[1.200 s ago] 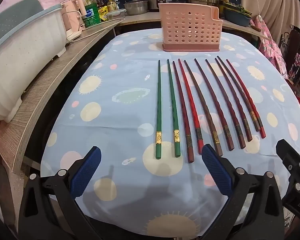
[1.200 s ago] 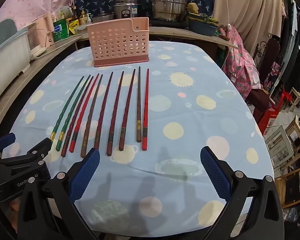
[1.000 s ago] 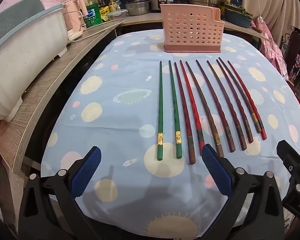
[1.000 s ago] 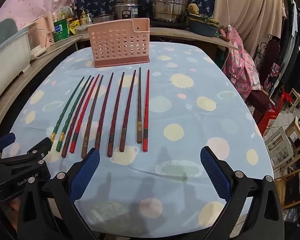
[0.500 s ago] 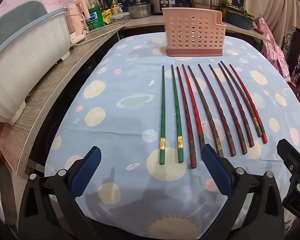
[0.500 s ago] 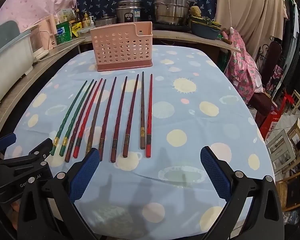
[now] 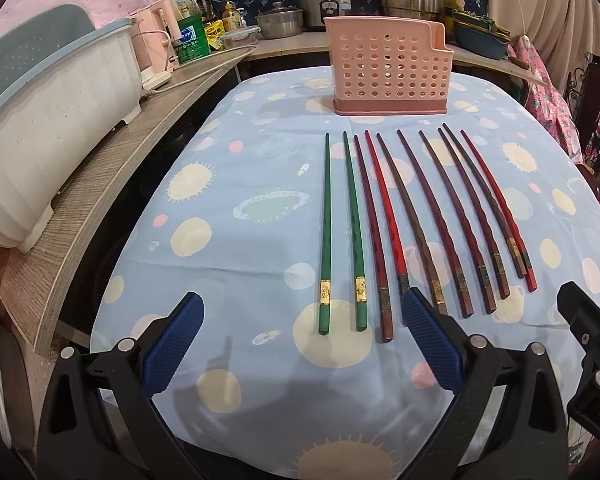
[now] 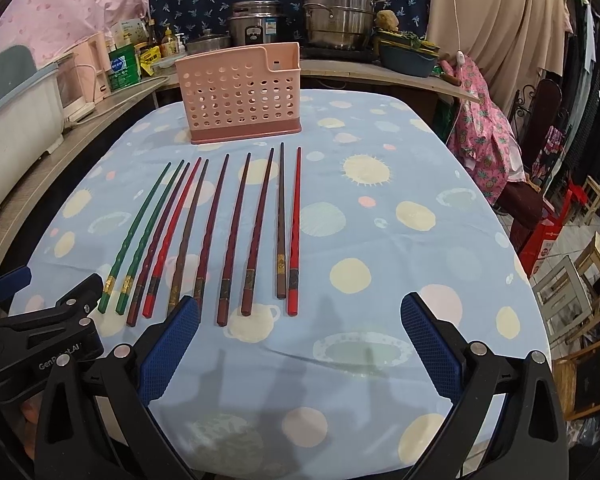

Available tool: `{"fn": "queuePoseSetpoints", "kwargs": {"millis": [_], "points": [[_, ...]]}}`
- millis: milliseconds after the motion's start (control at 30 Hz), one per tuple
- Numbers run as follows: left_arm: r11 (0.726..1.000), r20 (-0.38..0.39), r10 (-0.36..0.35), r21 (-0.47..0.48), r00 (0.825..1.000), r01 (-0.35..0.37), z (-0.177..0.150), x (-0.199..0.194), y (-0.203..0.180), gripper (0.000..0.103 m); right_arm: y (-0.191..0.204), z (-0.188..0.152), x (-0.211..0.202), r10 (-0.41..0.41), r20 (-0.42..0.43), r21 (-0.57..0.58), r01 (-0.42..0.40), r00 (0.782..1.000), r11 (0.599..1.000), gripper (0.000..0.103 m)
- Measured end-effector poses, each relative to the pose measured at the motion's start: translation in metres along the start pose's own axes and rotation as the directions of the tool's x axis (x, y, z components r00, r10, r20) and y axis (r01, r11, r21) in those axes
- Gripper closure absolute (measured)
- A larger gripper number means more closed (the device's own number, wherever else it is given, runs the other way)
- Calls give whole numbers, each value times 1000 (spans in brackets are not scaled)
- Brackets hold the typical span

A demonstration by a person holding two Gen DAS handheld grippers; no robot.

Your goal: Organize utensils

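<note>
Both hand-held grippers hover low over the near edge of the desk (image 7: 228,184), each with its blue-padded fingers spread wide and nothing between them. From its own camera, the left hand-held gripper (image 7: 302,344) sits in front of the butt ends of the two green chopsticks (image 7: 342,232), and its right fingertip (image 7: 430,340) overlaps the ends of the dark red ones next to them. The right hand-held gripper (image 8: 300,344) is nearer the other end of the row, with its left fingertip (image 8: 172,344) just below the brown chopsticks and the bright red chopstick (image 8: 295,232) lying ahead between its fingers. Ten chopsticks lie side by side on the blue tablecloth (image 8: 380,208) with its sun and planet print, tips pointing away, fanning slightly: two green on the left, then dark red, bright red, brown and maroon ones, ending with a bright red one on the right. None touches a gripper. Beyond the tips, apart from them, the pink perforated utensil holder (image 7: 388,72) stands upright at the far end of the desk. A side counter (image 7: 100,184) along the left carries a white dish rack (image 7: 56,120), a pink kettle (image 7: 156,52) and bottles; steel pots (image 8: 336,16) stand on the back counter.
</note>
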State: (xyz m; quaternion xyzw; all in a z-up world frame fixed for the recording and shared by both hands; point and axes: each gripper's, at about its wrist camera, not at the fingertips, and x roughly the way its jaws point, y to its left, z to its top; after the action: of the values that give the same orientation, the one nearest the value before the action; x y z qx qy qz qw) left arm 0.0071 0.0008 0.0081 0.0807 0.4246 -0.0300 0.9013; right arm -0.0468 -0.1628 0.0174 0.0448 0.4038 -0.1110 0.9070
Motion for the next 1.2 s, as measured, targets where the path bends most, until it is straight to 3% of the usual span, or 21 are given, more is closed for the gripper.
{"fn": "queuePoseSetpoints", "kwargs": {"millis": [1200], "points": [[1000, 17, 4, -4, 1000, -4, -6, -6, -1, 10, 2, -5, -8, 7, 20, -3, -7, 1000, 1000, 7]]}}
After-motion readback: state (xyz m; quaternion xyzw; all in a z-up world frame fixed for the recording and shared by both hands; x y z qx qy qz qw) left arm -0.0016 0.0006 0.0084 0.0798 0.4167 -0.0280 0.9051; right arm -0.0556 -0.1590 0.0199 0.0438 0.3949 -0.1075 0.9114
